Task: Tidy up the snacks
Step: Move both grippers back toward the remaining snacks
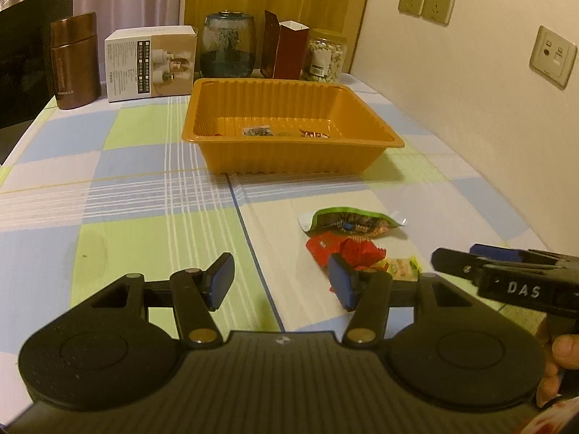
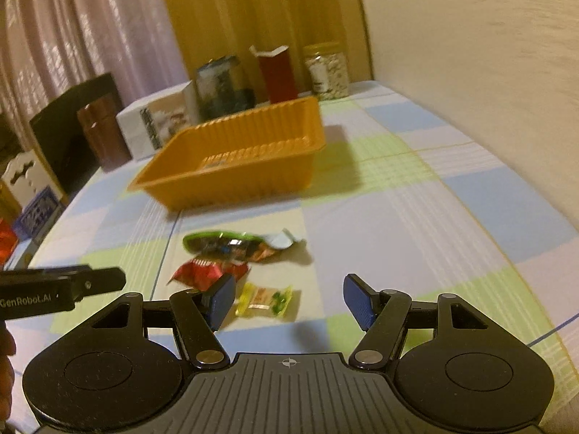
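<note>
Three snack packets lie together on the checked tablecloth: a green one (image 1: pixel 347 222) (image 2: pixel 224 244), a red one (image 1: pixel 340 253) (image 2: pixel 202 273) and a small yellow one (image 1: pixel 403 267) (image 2: pixel 266 300). Behind them stands an orange plastic tray (image 1: pixel 289 159) (image 2: pixel 235 188) with a few small packets on its floor. My left gripper (image 1: pixel 281 284) hovers open and empty, left of the pile, its right pad in front of the red packet. My right gripper (image 2: pixel 289 300) (image 1: pixel 456 255) is open above the table, with the yellow packet lying below near its left pad. The left gripper (image 2: pixel 101 280) pokes in at the left edge.
Along the table's far edge stand a brown flask (image 1: pixel 74 61), a white box (image 1: pixel 152 63), a glass jar (image 1: pixel 228 45), a red carton (image 1: pixel 286 49) and a jar of nuts (image 1: pixel 324 56). A wall with sockets (image 1: pixel 427 0) runs along the right side. A dark chair (image 1: pixel 29 54) stands far left.
</note>
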